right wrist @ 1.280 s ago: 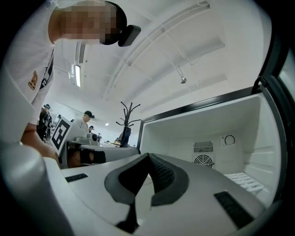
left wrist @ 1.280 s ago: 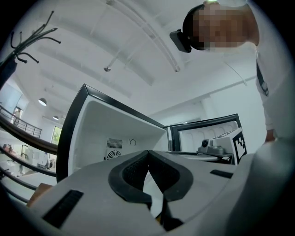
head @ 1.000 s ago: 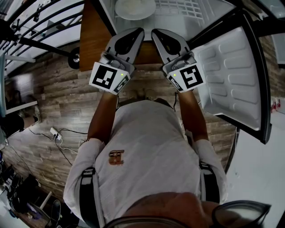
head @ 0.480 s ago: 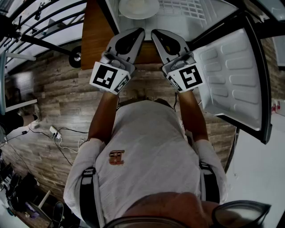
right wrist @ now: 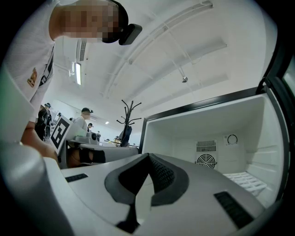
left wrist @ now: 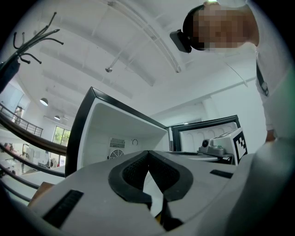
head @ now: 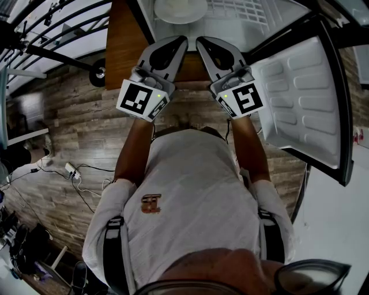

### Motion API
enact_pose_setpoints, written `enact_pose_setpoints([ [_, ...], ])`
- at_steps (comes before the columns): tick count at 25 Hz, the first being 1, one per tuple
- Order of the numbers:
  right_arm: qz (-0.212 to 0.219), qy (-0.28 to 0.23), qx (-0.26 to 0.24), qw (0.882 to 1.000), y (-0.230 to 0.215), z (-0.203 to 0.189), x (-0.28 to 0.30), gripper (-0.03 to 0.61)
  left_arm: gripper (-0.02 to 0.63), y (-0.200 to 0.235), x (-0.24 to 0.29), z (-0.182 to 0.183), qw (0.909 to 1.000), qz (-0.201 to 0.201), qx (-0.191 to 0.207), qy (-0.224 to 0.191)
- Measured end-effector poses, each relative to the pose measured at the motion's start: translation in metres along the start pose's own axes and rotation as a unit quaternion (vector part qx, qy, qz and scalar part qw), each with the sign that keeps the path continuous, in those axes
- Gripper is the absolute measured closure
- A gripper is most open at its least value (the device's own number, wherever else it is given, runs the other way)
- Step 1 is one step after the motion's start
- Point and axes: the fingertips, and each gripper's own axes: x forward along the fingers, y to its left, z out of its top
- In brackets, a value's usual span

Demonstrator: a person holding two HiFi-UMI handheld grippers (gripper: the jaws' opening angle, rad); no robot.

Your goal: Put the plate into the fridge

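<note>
Inside white fridge, round pale plate

No word, brand or number is legible anywhere: the left marker cube on the left claw and the right marker cube on the right claw carry only black-and-white square code patterns, not letters. A small orange-brown emblem sits on the chest of the person's white shirt, too small and blurred to read. On the back wall of the fridge, a ring-shaped mark stands beside the vent grille, with no lettering that can be made out.
</note>
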Motion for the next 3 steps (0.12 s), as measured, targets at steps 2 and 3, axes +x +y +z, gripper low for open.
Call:
enact_pose_setpoints([
  [2, -0.001, 0.001, 0.0, 1.0, -0.0007, -0.001, 0.0008, 0.546, 0.595, 0.0007, 0.0004, -0.001, 1.0, 0.0, -0.001, 0.0],
  [3, -0.001, 0.001, 0.001, 1.0, -0.0011, -0.0016, 0.0012, 0.546, 0.595, 0.0011, 0.0006, -0.0015, 1.0, -0.001, -0.001, 0.0],
])
